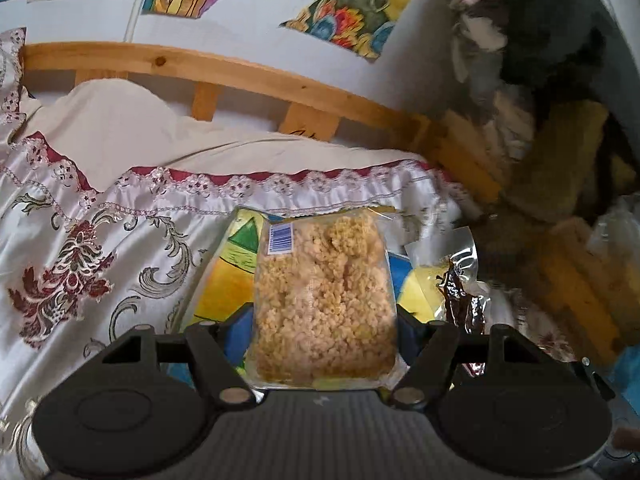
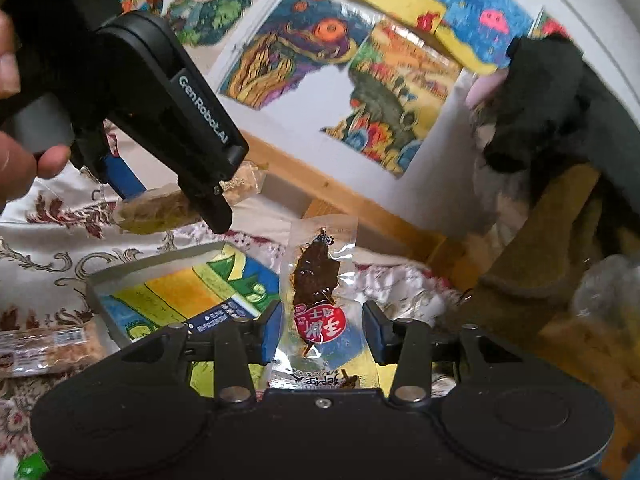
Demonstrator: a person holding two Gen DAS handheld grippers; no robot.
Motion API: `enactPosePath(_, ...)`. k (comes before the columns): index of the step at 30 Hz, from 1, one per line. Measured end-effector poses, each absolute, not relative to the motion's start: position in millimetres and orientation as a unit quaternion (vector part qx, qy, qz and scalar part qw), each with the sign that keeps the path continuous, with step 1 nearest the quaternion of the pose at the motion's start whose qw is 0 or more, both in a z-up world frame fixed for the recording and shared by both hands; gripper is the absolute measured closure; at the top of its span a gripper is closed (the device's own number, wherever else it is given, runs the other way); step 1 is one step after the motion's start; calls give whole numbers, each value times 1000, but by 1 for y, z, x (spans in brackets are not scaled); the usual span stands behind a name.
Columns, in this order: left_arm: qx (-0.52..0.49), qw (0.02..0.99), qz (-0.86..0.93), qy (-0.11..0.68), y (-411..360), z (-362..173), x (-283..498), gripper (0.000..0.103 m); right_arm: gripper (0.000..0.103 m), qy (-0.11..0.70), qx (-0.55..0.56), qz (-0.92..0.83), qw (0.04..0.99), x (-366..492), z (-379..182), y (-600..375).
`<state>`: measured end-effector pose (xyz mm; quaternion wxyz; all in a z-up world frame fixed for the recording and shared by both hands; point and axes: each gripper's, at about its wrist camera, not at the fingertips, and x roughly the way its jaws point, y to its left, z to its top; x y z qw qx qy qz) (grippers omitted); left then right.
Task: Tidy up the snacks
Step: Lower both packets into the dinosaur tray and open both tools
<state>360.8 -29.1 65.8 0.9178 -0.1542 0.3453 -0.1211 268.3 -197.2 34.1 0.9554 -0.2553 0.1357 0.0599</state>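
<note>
Clear plastic of the puffed-rice pack (image 1: 324, 300), clamped in the left gripper (image 1: 325, 332) at lower centre above the box (image 2: 192, 292), may slip, while the right gripper (image 2: 323, 332) stands apart around the jerky packet (image 2: 316, 280).

A pale white wall (image 1: 248, 36) rises behind the bed, hung with bright, ragged-edged colourful paintings on paper (image 2: 280, 64). A slatted light pine headboard (image 1: 208, 68) runs along the wall. A cream pillow (image 1: 120, 116) lies against it, and a shiny white satin bedspread with maroon floral embroidery (image 1: 68, 264) covers the mattress. Soft daylight falls evenly.
</note>
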Motion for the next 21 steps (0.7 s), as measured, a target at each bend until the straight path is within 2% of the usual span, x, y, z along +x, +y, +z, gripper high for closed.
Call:
enactPosePath(10,-134,901,-102,399,-30,1,410,29,58,189,-270,78,941,307,-23,-175)
enactPosePath(21,-119,894,-78,425,-31,-34,424,29,57,247,-229,90,937,327,-43,-183)
